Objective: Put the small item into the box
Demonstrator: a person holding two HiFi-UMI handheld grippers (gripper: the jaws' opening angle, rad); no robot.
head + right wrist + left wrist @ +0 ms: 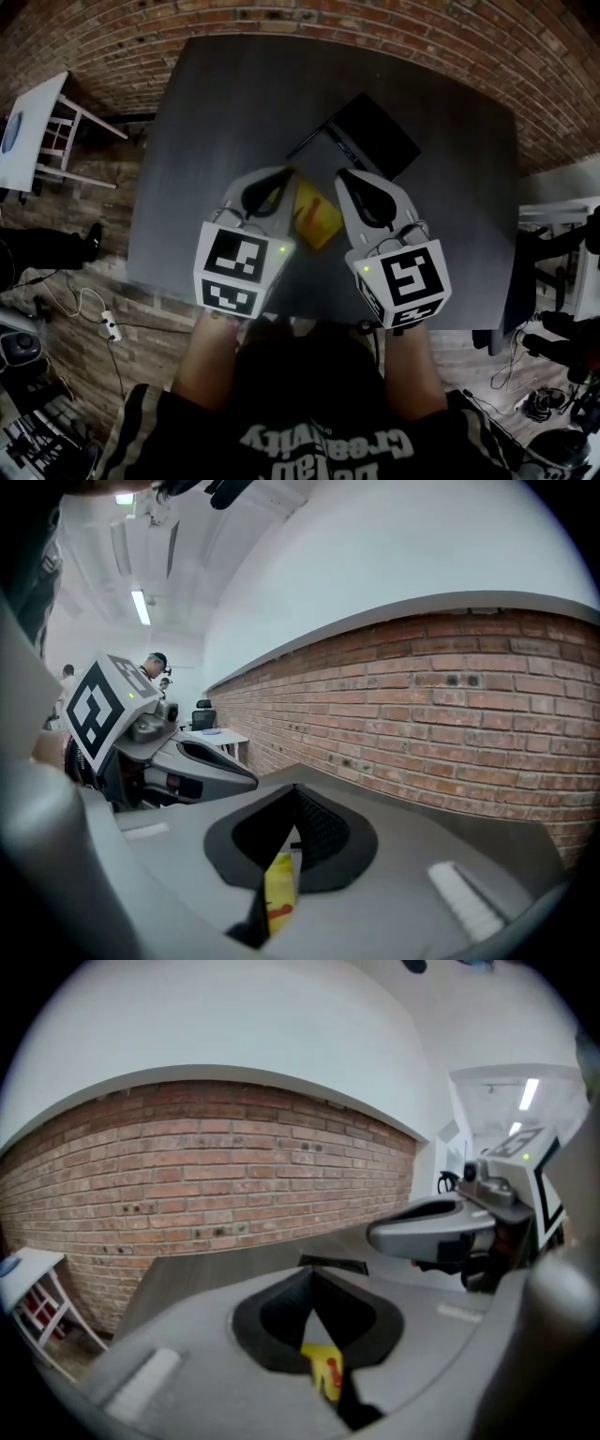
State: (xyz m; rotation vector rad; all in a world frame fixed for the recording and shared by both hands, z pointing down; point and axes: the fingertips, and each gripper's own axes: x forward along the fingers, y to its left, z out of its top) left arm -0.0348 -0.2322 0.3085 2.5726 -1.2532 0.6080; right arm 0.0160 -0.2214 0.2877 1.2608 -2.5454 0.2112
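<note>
- Left gripper (289, 180): jaws pressed together, pinching the yellow packet (317, 217).
- Right gripper (345, 178): jaws likewise closed on it.
- The packet sits between both grippers, nearer than the black box (375, 136) on the table (234, 112).

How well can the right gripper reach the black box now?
Probably yes: the black box lies just beyond the right gripper, only table between them, though it grips the yellow packet.

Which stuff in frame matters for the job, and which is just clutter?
Job: yellow packet, pinched by left tool and right tool; black box.
Clutter: white side table; power strip on the floor.
</note>
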